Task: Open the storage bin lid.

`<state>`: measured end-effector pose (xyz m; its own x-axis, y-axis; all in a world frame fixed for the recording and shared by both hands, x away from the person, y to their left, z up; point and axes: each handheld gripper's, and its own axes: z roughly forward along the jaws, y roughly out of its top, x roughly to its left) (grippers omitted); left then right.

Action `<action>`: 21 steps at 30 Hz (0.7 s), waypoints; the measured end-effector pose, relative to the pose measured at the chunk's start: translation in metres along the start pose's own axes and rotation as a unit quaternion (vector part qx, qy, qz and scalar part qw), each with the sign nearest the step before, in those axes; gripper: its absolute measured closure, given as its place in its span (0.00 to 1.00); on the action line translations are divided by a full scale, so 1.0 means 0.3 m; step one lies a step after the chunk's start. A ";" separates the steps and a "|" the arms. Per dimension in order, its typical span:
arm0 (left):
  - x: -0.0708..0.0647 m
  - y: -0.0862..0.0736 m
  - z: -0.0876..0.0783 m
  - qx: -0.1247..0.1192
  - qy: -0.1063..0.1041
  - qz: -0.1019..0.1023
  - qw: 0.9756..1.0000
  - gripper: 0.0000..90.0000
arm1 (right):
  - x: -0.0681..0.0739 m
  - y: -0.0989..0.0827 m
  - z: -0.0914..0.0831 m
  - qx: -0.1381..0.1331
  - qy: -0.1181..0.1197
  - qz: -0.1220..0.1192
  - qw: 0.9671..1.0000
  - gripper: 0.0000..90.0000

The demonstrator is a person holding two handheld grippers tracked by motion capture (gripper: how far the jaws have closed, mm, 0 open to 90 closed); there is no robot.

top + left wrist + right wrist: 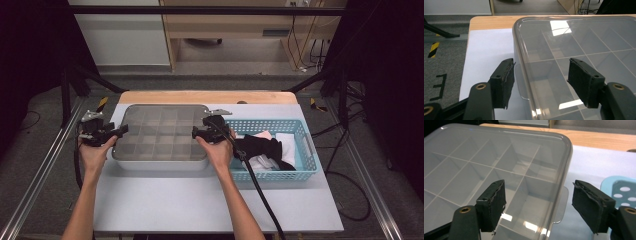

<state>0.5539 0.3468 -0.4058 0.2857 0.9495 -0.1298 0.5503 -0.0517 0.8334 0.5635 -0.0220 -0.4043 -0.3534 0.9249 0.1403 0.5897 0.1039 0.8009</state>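
Smooth white tabletop (pixel 200 200), translucent gridded plastic box (pixel 162 135)

A shallow rectangular box (pixel 160 137) of pale plastic lies flat on the tabletop, nearer the left edge and toward the far edge, its long sides running parallel to the near edge. A clear, smoky-grey lid (pixel 579 42) with rounded corners sits closed on top. Through it show thin white dividers (pixel 486 167) splitting the inside into a grid of small square compartments. A small tab (pixel 561 205) sticks out at each short end.
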 end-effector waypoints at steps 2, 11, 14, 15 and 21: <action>0.005 -0.005 0.009 0.008 -0.001 -0.002 1.000 0.40 | 0.001 -0.003 0.011 0.007 -0.004 0.010 1.000 0.27; 0.013 -0.014 0.038 0.031 -0.010 -0.006 0.999 0.35 | 0.000 -0.012 0.039 0.025 -0.001 0.028 0.999 0.24; 0.015 -0.015 0.041 0.034 -0.017 -0.010 0.999 0.34 | 0.000 -0.019 0.050 0.031 0.003 0.034 0.999 0.23; 0.016 -0.016 0.043 0.036 -0.021 -0.012 0.999 0.33 | 0.001 -0.018 0.051 0.031 0.004 0.035 0.999 0.23; 0.012 -0.020 0.048 0.050 -0.041 -0.022 0.998 0.25 | -0.007 -0.018 0.055 0.035 0.012 0.037 0.999 0.22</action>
<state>0.5630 0.3460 -0.4190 0.3211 0.9232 -0.2112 0.6377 -0.0459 0.7689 0.5730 -0.0185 -0.4185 -0.3237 0.9221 0.2119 0.6632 0.0614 0.7459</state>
